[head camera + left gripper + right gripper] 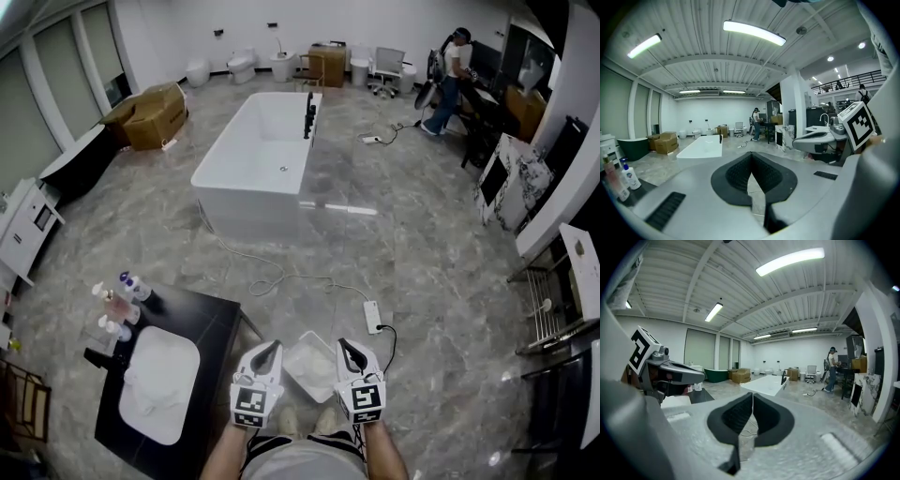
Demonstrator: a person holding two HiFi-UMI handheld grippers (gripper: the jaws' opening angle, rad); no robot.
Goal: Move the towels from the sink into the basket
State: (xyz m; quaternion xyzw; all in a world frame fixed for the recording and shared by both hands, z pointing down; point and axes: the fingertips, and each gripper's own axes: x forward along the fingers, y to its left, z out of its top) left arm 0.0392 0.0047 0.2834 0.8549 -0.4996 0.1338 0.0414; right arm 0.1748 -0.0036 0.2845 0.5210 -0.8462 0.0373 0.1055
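Note:
White towels (pixel 155 386) lie heaped in the white sink (pixel 141 433), set in a black vanity (pixel 211 328) at the lower left of the head view. A pale plastic basket (pixel 292 356) stands on the floor in front of me, with something white inside. My left gripper (pixel 268 348) and right gripper (pixel 346 346) hang side by side above the basket's two edges, pointing forward. Both are shut with nothing between the pads. The left gripper (pixel 751 154) and right gripper (pixel 753 394) views show the black pads meeting and empty.
Several bottles (pixel 120 300) stand on the vanity behind the sink. A power strip (pixel 372 317) and its cable lie on the floor just past the basket. Farther off are a white bathtub (pixel 262 155), a cardboard box (pixel 150 114) and a person (pixel 450 80).

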